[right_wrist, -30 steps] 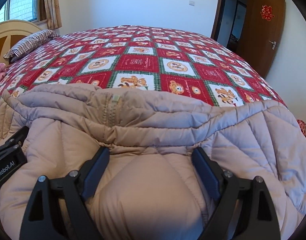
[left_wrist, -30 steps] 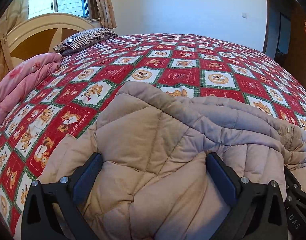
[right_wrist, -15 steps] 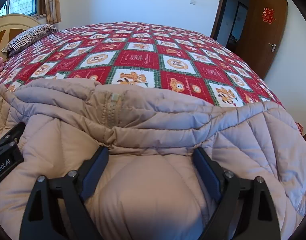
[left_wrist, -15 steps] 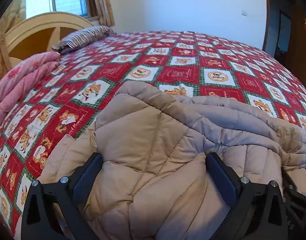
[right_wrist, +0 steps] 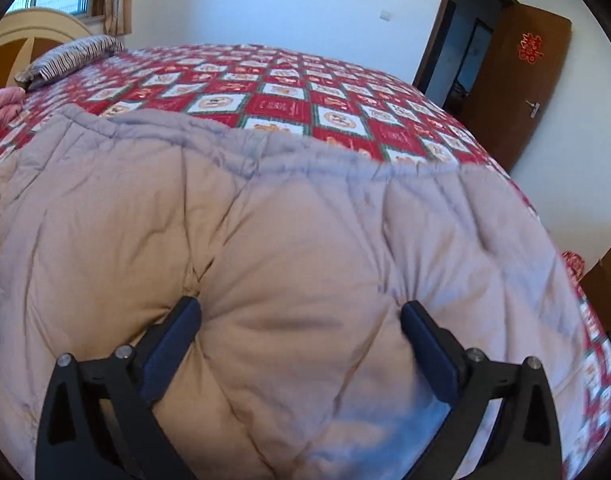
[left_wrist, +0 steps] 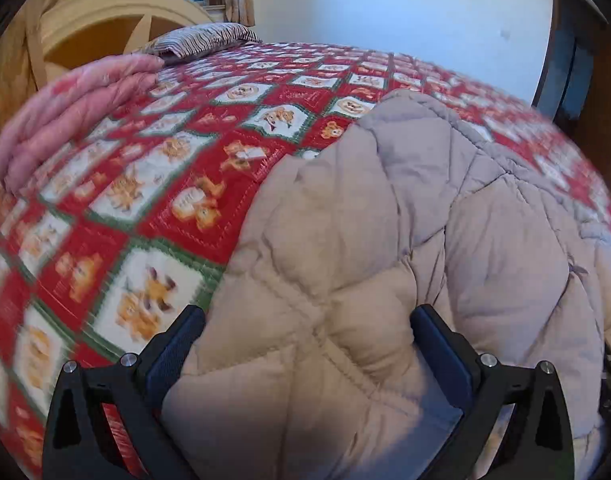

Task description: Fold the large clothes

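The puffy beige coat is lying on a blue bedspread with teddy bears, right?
Not quite: the bedspread is red with white teddy-bear squares, not blue, as the right wrist view shows. The puffy beige coat does lie on it.

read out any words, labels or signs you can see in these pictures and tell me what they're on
No text can be read.
Red paper sign on the brown door: characters too small to read.
Writing in the red squares of the bear-print bedspread: too blurred to read.
The padded beige coat shows no label.
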The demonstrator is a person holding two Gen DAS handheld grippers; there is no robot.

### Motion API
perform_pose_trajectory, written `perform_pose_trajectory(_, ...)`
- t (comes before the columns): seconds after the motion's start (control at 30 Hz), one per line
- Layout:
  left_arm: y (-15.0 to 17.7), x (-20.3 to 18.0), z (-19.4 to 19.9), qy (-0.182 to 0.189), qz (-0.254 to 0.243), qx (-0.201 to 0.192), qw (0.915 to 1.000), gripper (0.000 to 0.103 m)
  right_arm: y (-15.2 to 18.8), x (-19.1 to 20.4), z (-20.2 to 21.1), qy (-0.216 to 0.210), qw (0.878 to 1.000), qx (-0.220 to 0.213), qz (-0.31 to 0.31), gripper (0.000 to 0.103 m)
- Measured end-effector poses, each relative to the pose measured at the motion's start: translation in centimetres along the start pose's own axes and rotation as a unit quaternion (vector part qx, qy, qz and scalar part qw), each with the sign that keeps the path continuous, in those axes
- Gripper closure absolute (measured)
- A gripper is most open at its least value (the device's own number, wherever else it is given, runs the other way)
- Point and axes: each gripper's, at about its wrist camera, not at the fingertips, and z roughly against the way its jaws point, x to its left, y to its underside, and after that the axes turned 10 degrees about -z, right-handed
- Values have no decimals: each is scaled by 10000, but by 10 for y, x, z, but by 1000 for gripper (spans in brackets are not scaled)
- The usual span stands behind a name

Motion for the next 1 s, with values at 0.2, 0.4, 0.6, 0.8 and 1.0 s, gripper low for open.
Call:
perform_pose_trajectory(0.2, 23, 19, 31, 216, 402, -125, 9989, 1, -6, 2, -12, -62, 9997, 247, 57, 0)
perform_pose_trajectory(0.4, 50, 46, 52, 827, 1258, -195, 9884, 1, 19, -5, 53, -281, 9996, 94, 38, 0)
perform_pose_trajectory(0.6, 46, 32, 26, 1129, 1225, -63, 9860, 1, 62, 3, 55, -156, 9997, -87, 185, 0)
perform_pose_trajectory(0.8, 48, 35, 25, 1754, 1465, -400, 9727, 17, 68, 11, 46, 12, 9992, -275, 296, 0)
perform_pose_trajectory(1.0, 44, 28, 35, 2351, 1407, -598, 9599, 56, 69, 10, 49, -85, 9992, -332, 200, 0)
